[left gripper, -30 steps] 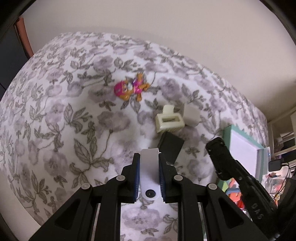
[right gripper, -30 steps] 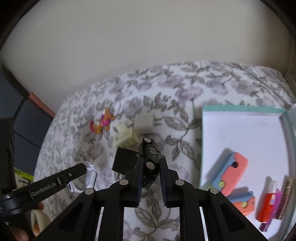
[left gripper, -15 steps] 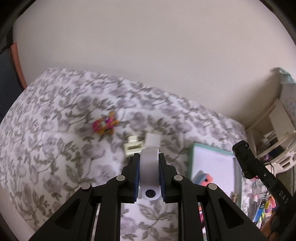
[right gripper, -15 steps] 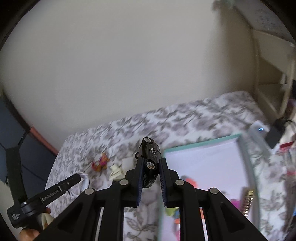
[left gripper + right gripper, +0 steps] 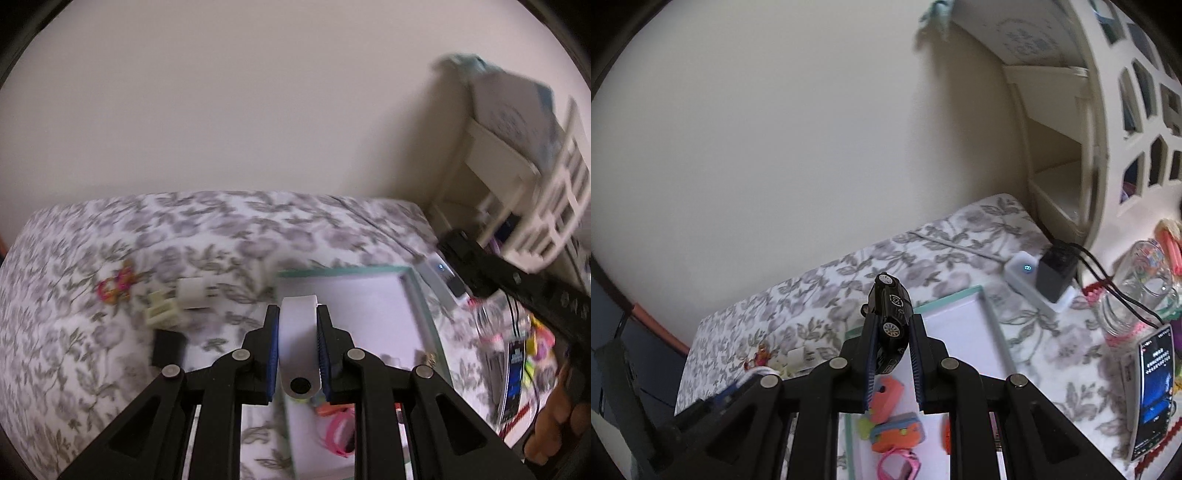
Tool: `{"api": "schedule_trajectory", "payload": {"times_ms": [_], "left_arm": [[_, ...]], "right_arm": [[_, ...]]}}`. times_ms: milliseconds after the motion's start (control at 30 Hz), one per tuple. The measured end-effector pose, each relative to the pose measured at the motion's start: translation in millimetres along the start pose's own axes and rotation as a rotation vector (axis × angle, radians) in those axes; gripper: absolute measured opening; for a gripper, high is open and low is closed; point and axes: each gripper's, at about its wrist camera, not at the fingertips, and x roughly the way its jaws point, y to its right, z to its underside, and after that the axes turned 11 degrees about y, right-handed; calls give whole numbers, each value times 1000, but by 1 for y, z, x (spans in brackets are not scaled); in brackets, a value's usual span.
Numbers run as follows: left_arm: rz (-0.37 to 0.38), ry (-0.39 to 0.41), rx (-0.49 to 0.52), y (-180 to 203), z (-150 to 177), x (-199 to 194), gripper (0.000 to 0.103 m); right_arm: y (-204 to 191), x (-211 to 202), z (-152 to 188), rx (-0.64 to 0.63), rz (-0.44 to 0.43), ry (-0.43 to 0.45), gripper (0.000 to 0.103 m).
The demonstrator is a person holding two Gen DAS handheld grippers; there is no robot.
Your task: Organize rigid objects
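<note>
My left gripper (image 5: 297, 321) is shut on a white strap-like piece (image 5: 298, 343) and holds it above the near-left part of the teal-rimmed white tray (image 5: 424, 314). My right gripper (image 5: 892, 328) is shut on a black toy car (image 5: 891, 314), raised over the same tray (image 5: 991, 325). On the floral cloth left of the tray lie a pink-orange figure (image 5: 116, 286), a cream clip (image 5: 162, 314), a white cube (image 5: 192, 293) and a black block (image 5: 168, 347).
The tray holds orange-and-blue toys (image 5: 895, 434) and a pink band (image 5: 899, 463). A white charger with a black plug (image 5: 1051, 277), a glass jar (image 5: 1143, 280) and a phone (image 5: 1154, 387) lie right of the tray. A cream shelf unit (image 5: 1108, 110) stands at the back right.
Both grippers have lifted and swung right, from over the loose objects on the cloth to above the tray, each still holding its object.
</note>
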Motion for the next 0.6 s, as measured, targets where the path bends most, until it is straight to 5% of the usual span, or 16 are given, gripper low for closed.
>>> {"api": "schedule_trajectory", "payload": {"times_ms": [600], "left_arm": [[25, -136, 123, 53, 54, 57, 19]], "right_arm": [[37, 52, 35, -3, 143, -180, 18]]}}
